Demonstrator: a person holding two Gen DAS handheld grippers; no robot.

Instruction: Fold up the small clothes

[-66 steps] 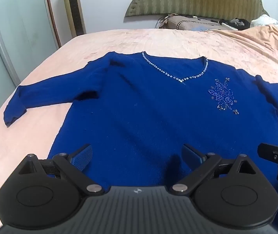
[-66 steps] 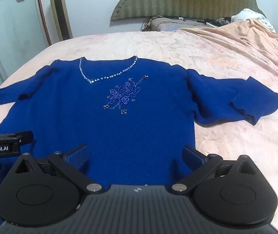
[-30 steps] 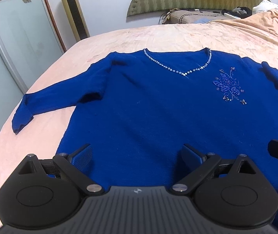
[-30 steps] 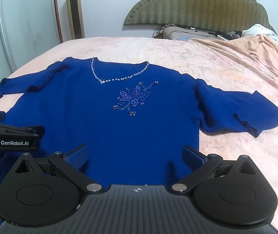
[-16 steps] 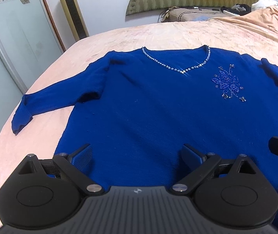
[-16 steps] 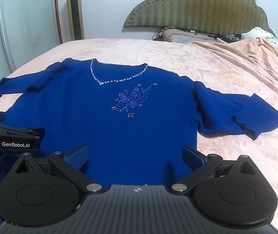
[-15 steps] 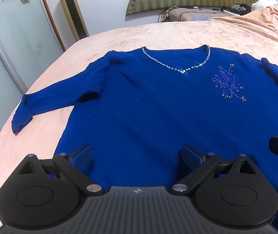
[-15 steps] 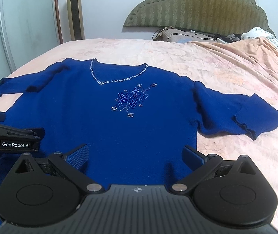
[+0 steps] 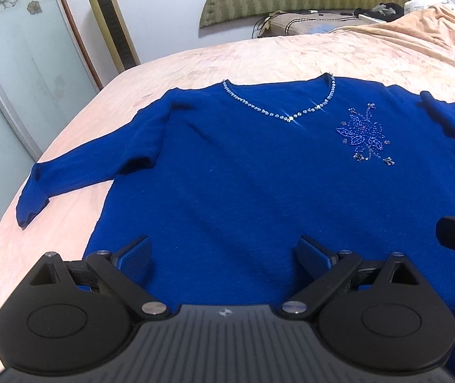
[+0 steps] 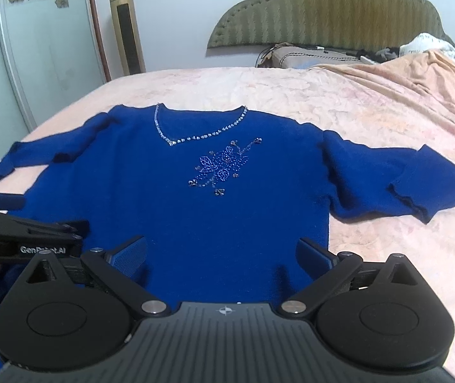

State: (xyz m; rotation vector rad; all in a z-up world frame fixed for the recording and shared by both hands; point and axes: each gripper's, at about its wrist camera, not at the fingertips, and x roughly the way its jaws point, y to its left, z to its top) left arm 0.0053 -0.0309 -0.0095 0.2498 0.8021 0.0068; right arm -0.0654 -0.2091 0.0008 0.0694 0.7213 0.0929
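Note:
A royal blue sweater (image 9: 227, 185) lies flat, front up, on the pink bed, with a rhinestone V-neck (image 9: 288, 116) and a beaded flower (image 9: 363, 135); it also shows in the right wrist view (image 10: 202, 198). Both sleeves are spread out: the left sleeve (image 9: 77, 172) and the right sleeve (image 10: 396, 182). My left gripper (image 9: 224, 252) is open and empty above the hem's left part. My right gripper (image 10: 221, 252) is open and empty above the hem's right part. Each gripper's side shows at the edge of the other's view.
The pink bedspread (image 10: 371, 111) covers the bed, rumpled at the far right. A padded headboard (image 10: 326, 9), a pillow and clutter (image 10: 310, 56) are at the far end. A gold tower fan (image 10: 127, 25) and a glass door (image 9: 10, 63) stand left of the bed.
Both grippers have drifted slightly and risen a little; the sweater sits a bit lower in the right view. The sweater has not moved and both grippers stay open.

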